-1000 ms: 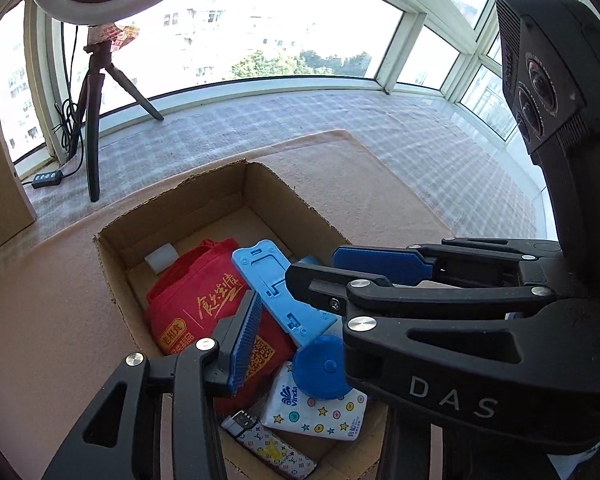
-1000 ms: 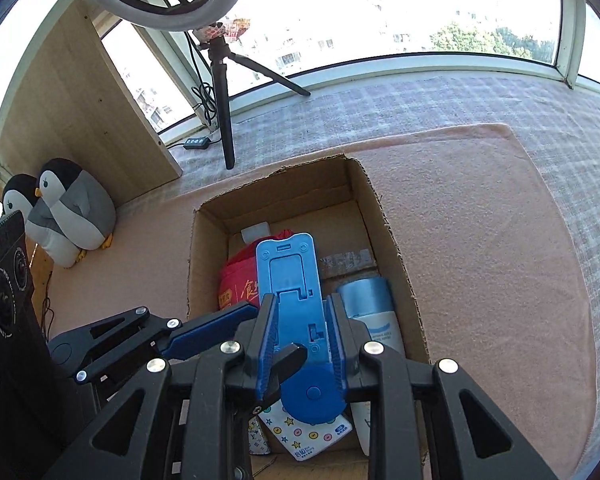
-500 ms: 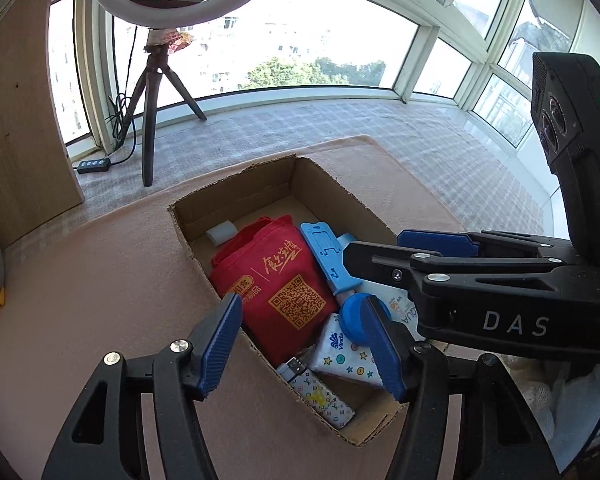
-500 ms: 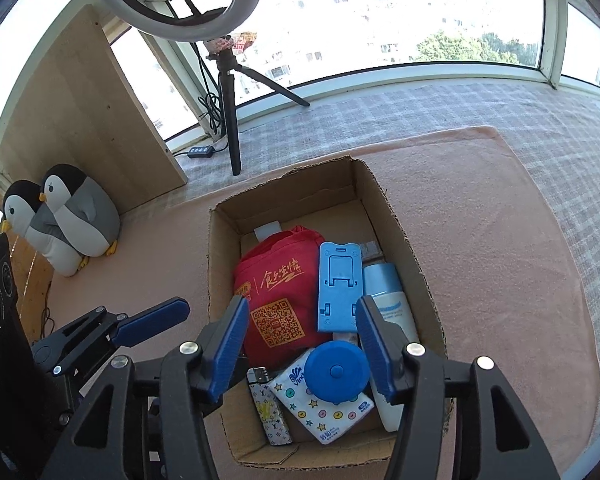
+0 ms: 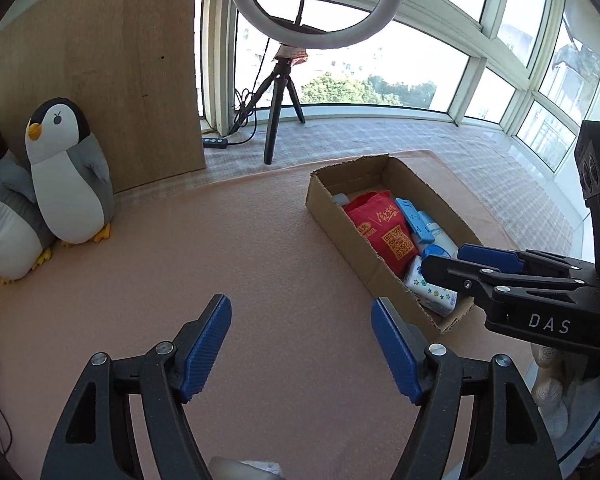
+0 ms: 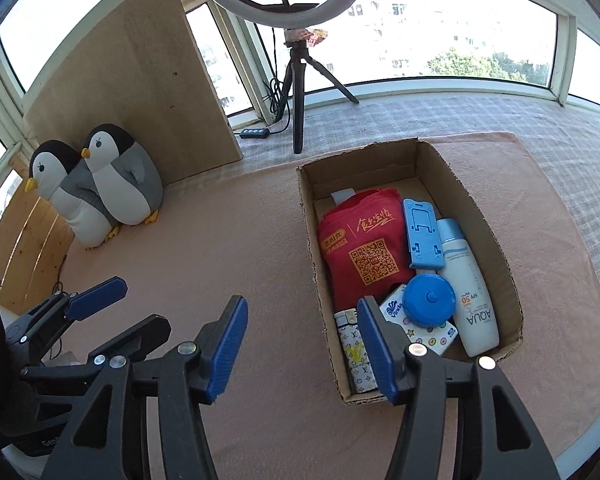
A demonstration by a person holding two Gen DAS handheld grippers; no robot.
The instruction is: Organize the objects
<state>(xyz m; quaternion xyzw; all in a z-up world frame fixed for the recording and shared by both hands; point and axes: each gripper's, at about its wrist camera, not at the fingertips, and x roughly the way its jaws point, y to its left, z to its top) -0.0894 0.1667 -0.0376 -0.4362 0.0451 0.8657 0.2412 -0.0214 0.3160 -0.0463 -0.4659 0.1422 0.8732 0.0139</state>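
Grippers first: the left hand-held gripper (image 5: 301, 342) has just been opening and now stands wide with nothing between its blue pads, hanging over bare pink mat (image 5: 220, 248). The right hand-held gripper (image 6: 302, 344) is parted too and also empty, sitting just at the near left edge of the cardboard box (image 6: 312, 240).

All the stuff looks packed already: red bag (image 6: 360, 244), blue phone stand (image 6: 422, 232), sunscreen bottle (image 6: 466, 280), round blue tape measure (image 6: 428, 300), tissue pack (image 6: 428, 334) and patterned lighter (image 6: 354, 350) all lie inside the box. So I'd say this is the backing-off bit. Doing it well just means lifting clear without the right pad catching the box's near wall.

Room-wise, tons of open mat on the left. Only things to mind are the two plush penguins (image 6: 116, 184) by the wooden board and the ring-light tripod (image 6: 298, 92) behind the box.
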